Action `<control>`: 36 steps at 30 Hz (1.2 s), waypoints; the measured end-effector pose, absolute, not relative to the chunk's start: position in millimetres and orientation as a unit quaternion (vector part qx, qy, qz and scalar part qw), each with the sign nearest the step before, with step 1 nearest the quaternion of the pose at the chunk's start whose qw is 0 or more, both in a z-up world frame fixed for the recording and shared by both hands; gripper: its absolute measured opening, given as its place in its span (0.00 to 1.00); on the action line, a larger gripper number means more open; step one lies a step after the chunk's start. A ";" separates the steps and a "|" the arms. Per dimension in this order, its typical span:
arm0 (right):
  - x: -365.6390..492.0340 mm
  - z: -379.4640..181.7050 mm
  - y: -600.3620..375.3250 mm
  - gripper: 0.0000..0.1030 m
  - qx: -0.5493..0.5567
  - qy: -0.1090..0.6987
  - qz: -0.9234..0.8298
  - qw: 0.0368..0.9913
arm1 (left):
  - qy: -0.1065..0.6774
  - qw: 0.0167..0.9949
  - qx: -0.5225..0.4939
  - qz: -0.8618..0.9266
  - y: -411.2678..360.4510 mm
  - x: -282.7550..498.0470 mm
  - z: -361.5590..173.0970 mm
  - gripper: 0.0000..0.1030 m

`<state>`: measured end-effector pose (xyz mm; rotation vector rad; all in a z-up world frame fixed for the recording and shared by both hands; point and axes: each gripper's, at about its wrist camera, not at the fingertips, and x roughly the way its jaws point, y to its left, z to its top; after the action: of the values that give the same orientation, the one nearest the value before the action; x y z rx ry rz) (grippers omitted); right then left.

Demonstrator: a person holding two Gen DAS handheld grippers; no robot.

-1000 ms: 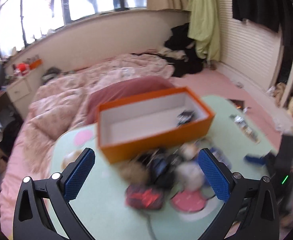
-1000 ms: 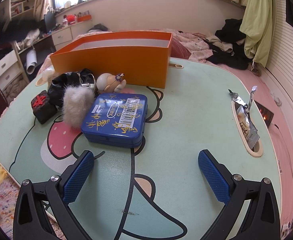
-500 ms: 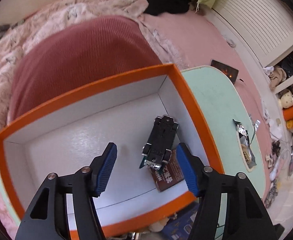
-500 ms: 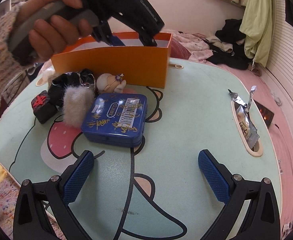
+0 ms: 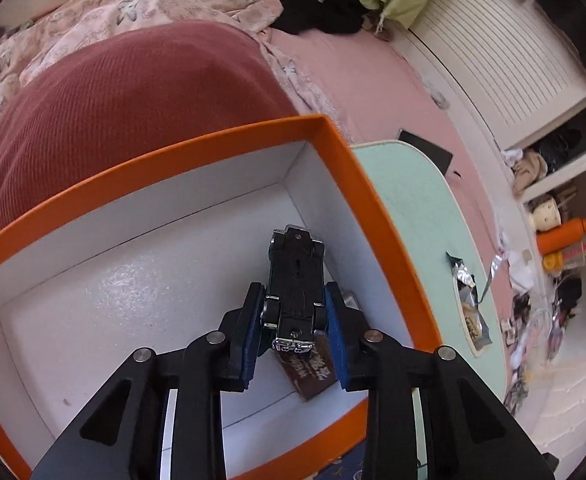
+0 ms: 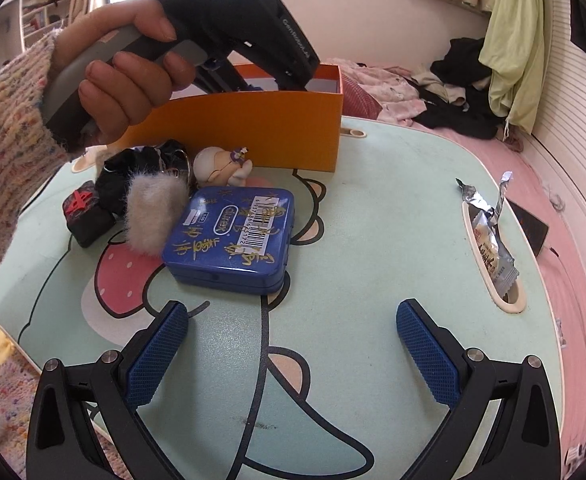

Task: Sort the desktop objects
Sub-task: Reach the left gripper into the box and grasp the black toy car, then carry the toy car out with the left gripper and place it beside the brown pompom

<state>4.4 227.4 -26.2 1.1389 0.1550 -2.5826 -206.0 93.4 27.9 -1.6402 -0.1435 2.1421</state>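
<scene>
Inside the orange box (image 5: 357, 184), left gripper (image 5: 296, 330) jaws closed on a black toy car (image 5: 297, 276), right gripper (image 6: 293, 350) jaws wide open, empty, above the tabletop (image 6: 373, 216) near a blue tin (image 6: 233, 236).

In the right wrist view, the fingers of the left gripper (image 6: 249, 84) are hidden behind the near wall of the orange box (image 6: 253, 128), so the box's contents cannot be seen there. In the left wrist view, the brown packet (image 5: 309, 372) is partly covered by the black toy car (image 5: 297, 280) and the blue pads (image 5: 335, 328), and its print cannot be read. The box's near left corner is cut off by the gripper body and the picture's edge.
</scene>
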 end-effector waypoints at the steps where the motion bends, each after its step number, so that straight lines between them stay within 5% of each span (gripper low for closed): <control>1: 4.3 -26.2 227.4 1.00 0.398 0.054 -0.902 0.157 | -0.058 0.218 -0.593 0.773 90.4 -209.1 26.2 0.30; 13: 4.8 -26.6 227.4 1.00 0.398 0.054 -0.902 0.156 | -0.086 0.206 -0.502 0.836 51.0 -185.5 82.4 0.30; 21: 4.6 -26.8 227.8 1.00 0.398 0.054 -0.902 0.156 | -0.100 0.236 -0.400 0.880 20.6 -96.2 132.8 0.30; 36: 3.3 -26.9 226.9 1.00 0.400 0.054 -0.902 0.154 | -0.186 0.109 -0.400 0.891 -75.7 -15.7 24.9 0.32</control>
<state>3.3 226.9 -26.9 1.1461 0.1561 -2.5845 -15.7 -75.7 24.9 -1.1778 -0.5477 2.6198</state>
